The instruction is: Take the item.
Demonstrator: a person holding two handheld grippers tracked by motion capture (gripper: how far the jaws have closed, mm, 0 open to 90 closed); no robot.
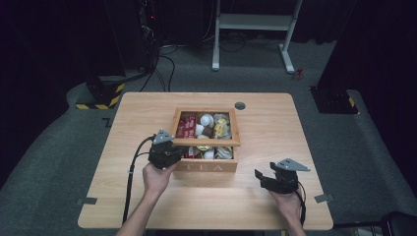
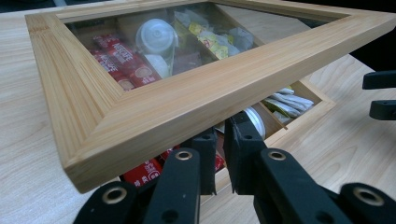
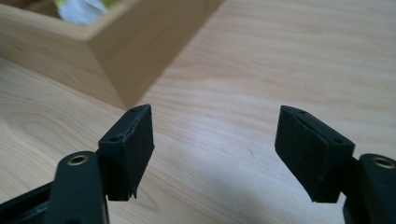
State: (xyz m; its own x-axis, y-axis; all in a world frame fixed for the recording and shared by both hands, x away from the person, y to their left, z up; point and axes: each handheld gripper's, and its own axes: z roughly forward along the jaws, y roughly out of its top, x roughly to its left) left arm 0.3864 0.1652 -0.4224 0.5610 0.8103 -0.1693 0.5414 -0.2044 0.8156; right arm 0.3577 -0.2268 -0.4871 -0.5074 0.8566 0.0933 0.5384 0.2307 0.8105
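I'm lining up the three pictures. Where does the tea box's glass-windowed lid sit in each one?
High view: lid centre, raised over the TEA box, at the left gripper.
Left gripper view: lid fills the upper frame.
Right gripper view: not in it.
Shared landmark: the box's corner.

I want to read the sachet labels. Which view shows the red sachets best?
The left gripper view: the red sachets lie close under the glass lid, their print visible. The high view shows them small, unreadable. The right gripper view catches the box's corner.
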